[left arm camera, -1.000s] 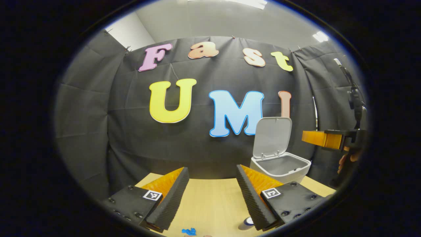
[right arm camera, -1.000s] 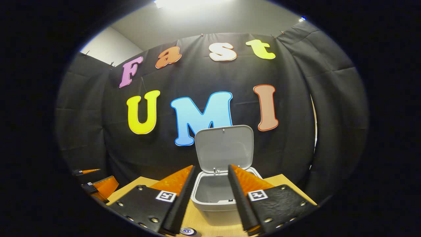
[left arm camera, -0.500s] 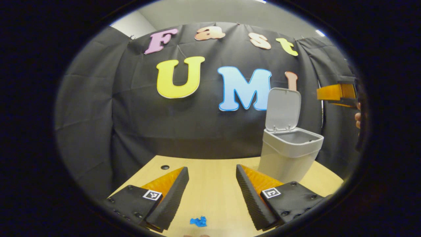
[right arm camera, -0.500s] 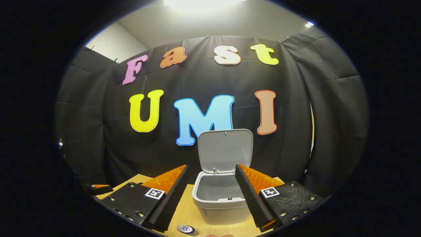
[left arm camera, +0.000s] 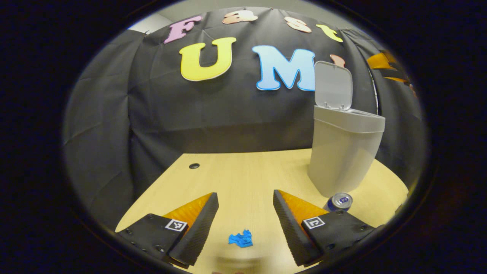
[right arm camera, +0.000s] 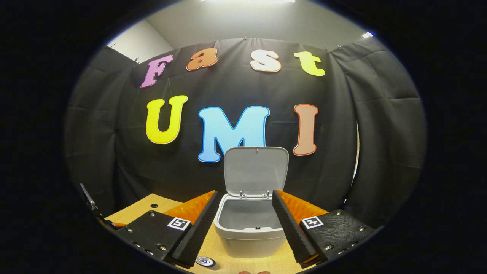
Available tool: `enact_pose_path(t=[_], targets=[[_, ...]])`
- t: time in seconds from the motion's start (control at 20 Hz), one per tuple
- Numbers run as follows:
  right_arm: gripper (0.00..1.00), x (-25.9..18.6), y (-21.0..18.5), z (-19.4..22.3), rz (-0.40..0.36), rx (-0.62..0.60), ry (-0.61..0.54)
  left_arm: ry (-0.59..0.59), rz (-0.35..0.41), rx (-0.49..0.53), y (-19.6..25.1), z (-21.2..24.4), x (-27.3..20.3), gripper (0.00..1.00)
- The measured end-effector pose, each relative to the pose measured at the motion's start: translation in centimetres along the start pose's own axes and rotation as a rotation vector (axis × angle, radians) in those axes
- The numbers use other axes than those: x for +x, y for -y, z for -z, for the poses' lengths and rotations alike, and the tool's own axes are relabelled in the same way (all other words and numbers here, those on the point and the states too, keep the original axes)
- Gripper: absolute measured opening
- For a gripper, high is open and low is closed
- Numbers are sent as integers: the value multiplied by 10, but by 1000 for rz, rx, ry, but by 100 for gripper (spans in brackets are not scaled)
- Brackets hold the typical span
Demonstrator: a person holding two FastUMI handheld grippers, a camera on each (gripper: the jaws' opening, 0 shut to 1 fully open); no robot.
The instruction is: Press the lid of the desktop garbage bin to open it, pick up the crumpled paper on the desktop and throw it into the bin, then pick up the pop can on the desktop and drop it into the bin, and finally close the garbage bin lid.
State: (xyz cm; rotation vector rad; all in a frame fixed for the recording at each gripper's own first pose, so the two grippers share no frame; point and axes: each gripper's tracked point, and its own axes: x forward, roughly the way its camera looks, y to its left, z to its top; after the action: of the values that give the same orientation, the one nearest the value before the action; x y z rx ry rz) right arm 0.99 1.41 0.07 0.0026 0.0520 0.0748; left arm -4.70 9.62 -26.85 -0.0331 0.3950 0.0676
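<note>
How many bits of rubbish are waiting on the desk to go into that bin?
2. A blue crumpled paper lies on the desk between the fingers of the left claw; a can stands by the foot of the open bin. Others may be hidden.

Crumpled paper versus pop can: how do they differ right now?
The crumpled paper is blue and lumpy and lies low; the pop can is a smooth cylinder with a silver top, standing upright. The paper lies between the open left gripper's fingers; the can stands beside the bin. Both rest ungrasped on the table.
</note>
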Motion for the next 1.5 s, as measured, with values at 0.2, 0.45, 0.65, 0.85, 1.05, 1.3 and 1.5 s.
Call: enact_pose_path(t=[0.2,0.45,0.65,0.85,1.05,1.3,1.5], targets=[[91,4,0,4,9,-11,-15,-64,-12,-23,-7,34,11,95],[90,8,1,7,18,-21,-31,-139,-8,-54,-17,66,28,98],[91,14,4,8,29,-41,-41,-193,-1,-85,-25,88,40,92],[92,18,4,14,37,-45,-64,-256,26,-113,-26,112,47,98],[95,19,7,18,47,-51,-74,-298,34,-123,-28,130,53,95],[95,17,15,25,67,-41,-98,-346,41,-128,-28,150,62,95],[95,16,24,28,87,-32,-107,-372,41,-120,-28,158,64,95]])
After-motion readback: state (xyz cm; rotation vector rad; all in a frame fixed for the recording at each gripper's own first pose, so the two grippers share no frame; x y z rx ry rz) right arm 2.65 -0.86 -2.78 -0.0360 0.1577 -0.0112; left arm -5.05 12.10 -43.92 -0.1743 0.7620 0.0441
